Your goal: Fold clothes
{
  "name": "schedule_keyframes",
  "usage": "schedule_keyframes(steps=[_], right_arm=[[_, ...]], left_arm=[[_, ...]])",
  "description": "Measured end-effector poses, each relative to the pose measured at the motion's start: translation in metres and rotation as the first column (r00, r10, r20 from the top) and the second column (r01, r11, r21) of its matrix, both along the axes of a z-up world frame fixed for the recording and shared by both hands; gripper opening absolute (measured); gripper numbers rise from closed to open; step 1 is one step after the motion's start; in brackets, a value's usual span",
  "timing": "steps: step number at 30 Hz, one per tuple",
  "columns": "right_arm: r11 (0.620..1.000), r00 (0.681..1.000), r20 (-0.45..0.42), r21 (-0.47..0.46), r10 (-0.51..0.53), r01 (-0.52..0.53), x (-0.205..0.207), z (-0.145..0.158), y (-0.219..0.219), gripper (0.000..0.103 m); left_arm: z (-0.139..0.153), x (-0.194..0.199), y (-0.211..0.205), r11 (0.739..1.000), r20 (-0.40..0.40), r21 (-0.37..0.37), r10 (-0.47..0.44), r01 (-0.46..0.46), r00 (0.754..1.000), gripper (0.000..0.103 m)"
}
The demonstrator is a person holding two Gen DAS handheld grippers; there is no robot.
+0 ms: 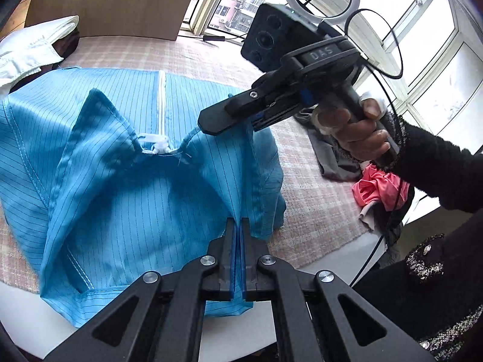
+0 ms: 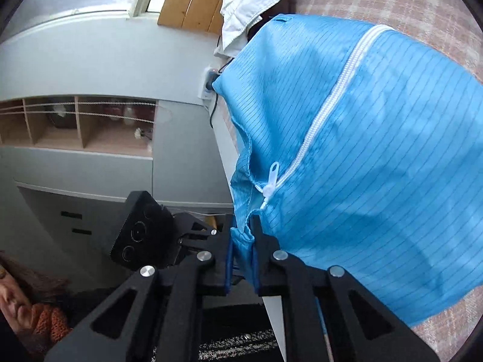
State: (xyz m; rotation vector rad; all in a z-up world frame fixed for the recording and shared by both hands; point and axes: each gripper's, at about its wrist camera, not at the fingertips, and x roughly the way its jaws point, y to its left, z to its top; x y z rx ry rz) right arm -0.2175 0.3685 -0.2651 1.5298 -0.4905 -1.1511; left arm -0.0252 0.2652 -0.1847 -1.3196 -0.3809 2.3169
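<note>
Blue striped jacket [image 1: 126, 157] lay front-up on the pink checked cover [image 1: 317, 205] of the table, white zipper [image 1: 162, 96] running away from the person toward the far edge, collar end nearest both grippers. Left gripper [image 1: 239, 226]: jaws pressed together w/ a ridge of blue fabric pinched between the pads, near the collar's right side as seen in left wrist view. Right gripper [image 2: 241, 241]: jaws nearly closed, a bunched fold of collar cloth squeezed between them just below the zipper pull [image 2: 270, 181]; seen from left wrist view, right gripper [image 1: 211, 123] sat at the collar edge beside the zip top, held by a hand [image 1: 356, 129] in a black sleeve. Key relation: both grips were on the collar end and close together, right one nearer the zip, left one nearer the person; the garment's long axis ran along the zipper, away from both. Judged next move calls for pulling/lifting along that axis or spreading the collar apart; grips so close may leave the body slack. Other clothes: white garment [image 1: 33, 51] at far left, pink item [image 1: 377, 187] at right, both apart from the jacket.
</note>
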Motion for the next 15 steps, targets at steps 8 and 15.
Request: schedule_keyframes(steps=[8, 15], right_arm=[[0.927, 0.899, -0.424, 0.369, 0.108, 0.063, 0.016, 0.032, 0.016, 0.014], [0.945, 0.777, -0.616, 0.314, 0.133, 0.087, 0.059, 0.073, -0.004, 0.037]], left_arm=[[-0.01, -0.002, 0.014, 0.998, 0.042, -0.034, -0.06, 0.061, 0.997, 0.001], [0.01, 0.011, -0.004, 1.0, 0.086, -0.022, -0.02, 0.022, 0.996, 0.006]])
